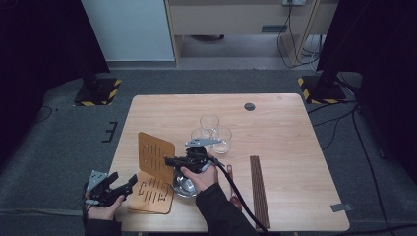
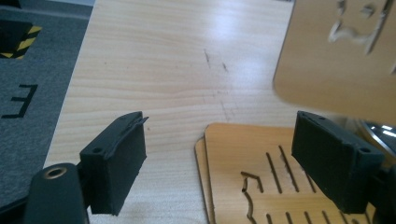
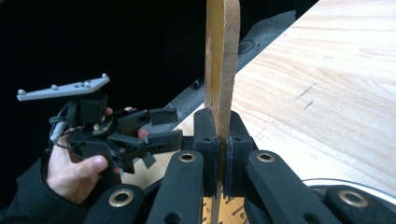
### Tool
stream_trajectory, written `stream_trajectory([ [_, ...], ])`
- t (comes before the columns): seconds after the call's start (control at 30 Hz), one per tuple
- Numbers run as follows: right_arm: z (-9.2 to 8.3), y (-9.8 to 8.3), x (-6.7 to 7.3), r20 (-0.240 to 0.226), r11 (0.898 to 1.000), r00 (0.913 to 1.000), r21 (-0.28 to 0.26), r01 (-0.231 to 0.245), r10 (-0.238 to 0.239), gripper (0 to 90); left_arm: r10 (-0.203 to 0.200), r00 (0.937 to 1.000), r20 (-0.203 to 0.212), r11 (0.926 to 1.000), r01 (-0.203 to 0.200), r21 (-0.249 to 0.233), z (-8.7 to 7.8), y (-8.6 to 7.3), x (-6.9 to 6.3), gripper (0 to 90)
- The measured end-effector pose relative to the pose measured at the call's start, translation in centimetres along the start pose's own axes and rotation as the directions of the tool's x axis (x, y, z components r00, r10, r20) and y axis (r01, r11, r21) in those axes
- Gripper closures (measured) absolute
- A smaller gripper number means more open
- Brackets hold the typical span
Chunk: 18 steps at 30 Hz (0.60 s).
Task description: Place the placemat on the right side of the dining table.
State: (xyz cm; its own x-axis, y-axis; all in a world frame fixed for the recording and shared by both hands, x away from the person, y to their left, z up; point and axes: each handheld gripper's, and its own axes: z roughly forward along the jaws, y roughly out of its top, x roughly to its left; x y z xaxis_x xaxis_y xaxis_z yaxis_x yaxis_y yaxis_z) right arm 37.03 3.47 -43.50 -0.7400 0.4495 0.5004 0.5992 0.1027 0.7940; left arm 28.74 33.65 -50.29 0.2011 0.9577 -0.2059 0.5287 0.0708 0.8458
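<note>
Pinching the thin slotted plywood panel (image 1: 156,157) upright in the right claw (image 1: 169,161), lifting it clear while the spread left claw (image 1: 132,181) waits beside the flat stack (image 1: 153,193).

We see a thin wooden board (image 1: 156,157) with slot cut-outs, lifted upright on its edge above the worktop (image 1: 275,128). Two matching boards (image 1: 152,192) lie stacked flat near the worktop's front left corner.

Three glasses (image 1: 212,131) behind metal bowl (image 1: 183,186); stacked boards (image 1: 152,195) left of bowl; slat strip (image 1: 259,191) right.
</note>
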Motion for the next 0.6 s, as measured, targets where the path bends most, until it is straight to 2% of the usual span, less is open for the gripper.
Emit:
stream_trajectory([
  [0.27, -0.8, 0.4, -0.2, 0.013, 1.000, 0.9999, -0.022, 0.001, -0.001, 87.1, 0.035, 0.9994, -0.006, 0.9961, -0.034, 0.081, 1.2, -0.6, -0.2, 17.2],
  [0.4, -1.0, 0.6, -0.3, 0.015, 0.999, 0.9999, -0.034, 0.003, -0.003, 87.1, 0.058, 0.9982, -0.011, 0.9909, -0.056, 0.122, 1.9, -0.9, -0.3, 17.2],
  [0.6, -1.4, 0.8, -0.3, 0.021, 0.999, 0.9997, -0.043, 0.010, -0.009, 87.1, 0.104, 0.9944, -0.020, 0.9782, -0.098, 0.183, 3.1, -1.2, -0.9, 16.1],
])
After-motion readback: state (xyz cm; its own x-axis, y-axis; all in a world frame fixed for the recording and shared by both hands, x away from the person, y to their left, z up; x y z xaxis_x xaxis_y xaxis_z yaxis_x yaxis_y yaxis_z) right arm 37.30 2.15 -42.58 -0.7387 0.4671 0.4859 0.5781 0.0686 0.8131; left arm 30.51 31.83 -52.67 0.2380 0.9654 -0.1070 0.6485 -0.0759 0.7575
